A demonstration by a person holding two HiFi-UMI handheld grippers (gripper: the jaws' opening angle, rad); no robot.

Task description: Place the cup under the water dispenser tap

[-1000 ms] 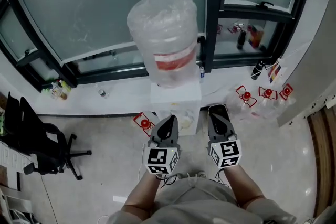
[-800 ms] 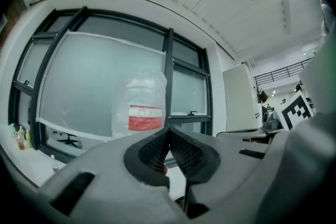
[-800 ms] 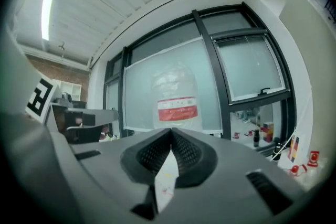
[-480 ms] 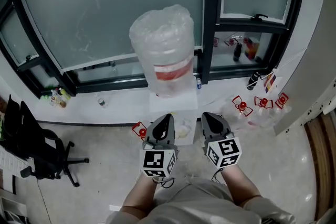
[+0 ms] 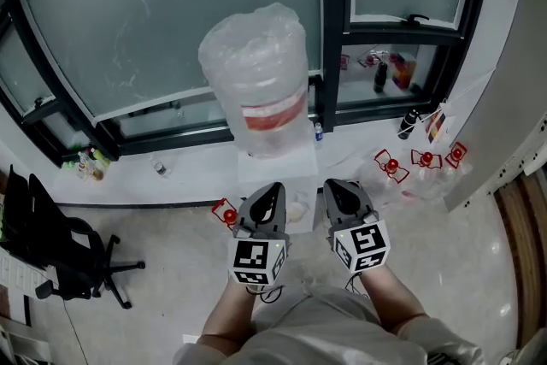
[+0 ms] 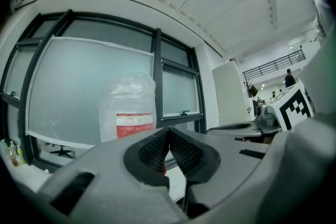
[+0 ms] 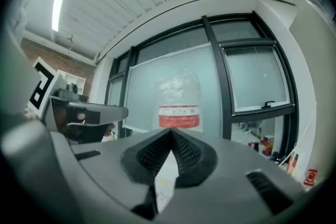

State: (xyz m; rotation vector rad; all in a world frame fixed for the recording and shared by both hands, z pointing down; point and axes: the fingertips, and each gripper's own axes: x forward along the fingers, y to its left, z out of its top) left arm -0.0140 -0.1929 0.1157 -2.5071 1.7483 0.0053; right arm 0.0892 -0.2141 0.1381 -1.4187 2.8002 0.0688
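Left gripper and right gripper are both clamped shut, nothing held. Plastic-wrapped water bottle is seated atop dispenser; fill level unreadable.

The person is holding both grippers out in front of the body, side by side and near each other, both pointing level and away from the body. The left gripper is showing its two jaws closed, tips touching, with nothing between them (its own view is making this clear). The right gripper is standing the same way, closed and empty. The left forearm and the right forearm are reaching forward, bare, slightly converging.
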